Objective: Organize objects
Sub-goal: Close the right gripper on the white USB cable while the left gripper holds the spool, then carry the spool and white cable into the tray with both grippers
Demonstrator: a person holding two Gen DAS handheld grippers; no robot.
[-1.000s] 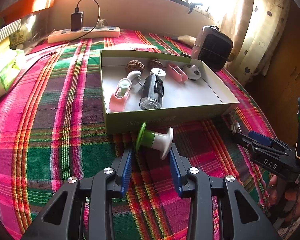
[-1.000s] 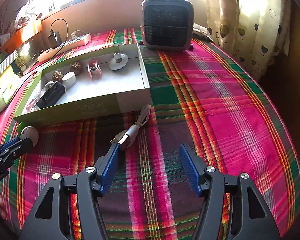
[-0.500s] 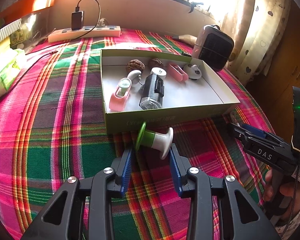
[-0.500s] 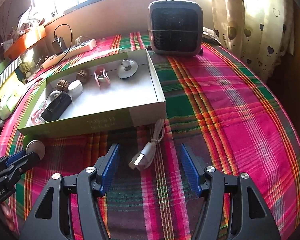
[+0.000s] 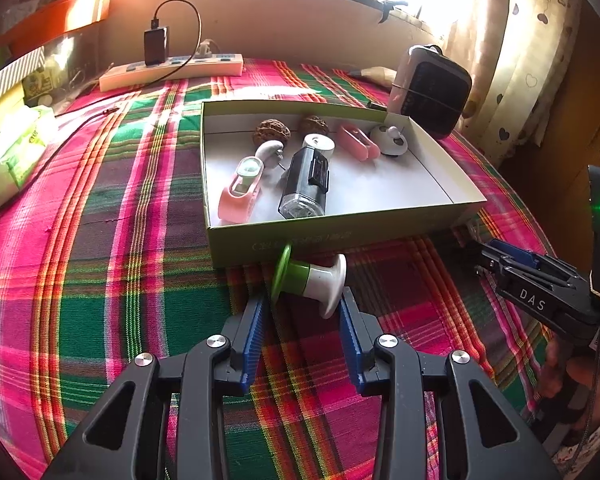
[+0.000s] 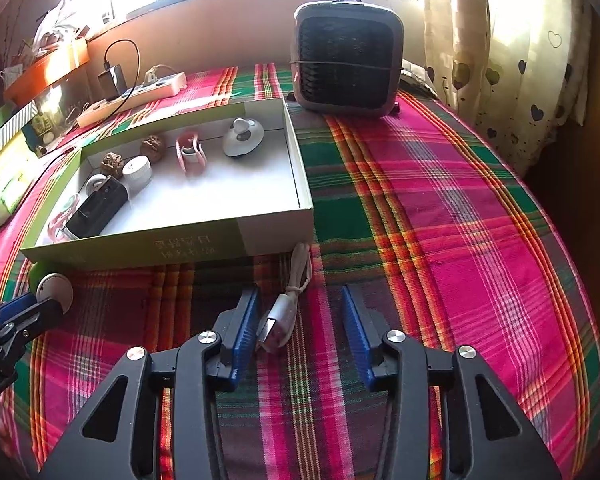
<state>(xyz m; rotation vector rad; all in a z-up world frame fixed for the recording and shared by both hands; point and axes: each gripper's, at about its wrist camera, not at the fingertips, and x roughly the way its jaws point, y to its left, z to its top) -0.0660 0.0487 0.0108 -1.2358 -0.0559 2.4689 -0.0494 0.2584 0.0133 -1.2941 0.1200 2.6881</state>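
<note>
Beside box (image 6: 236, 240) front wall, on plaid table (image 6: 440, 220): right gripper (image 6: 300, 316) fingers closing around white cable (image 6: 284, 316), pads not yet pressing; centre plug end (it sits nearer left pad) before lifting into box; left gripper (image 5: 304, 312) fingers pinching green-white spool (image 5: 310, 278) at its ends; lift level.

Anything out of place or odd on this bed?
Two items lie on the blanket outside the box: a green-and-white spool on its side at the left gripper, and a bundled USB cable inside the closing right gripper.
</note>
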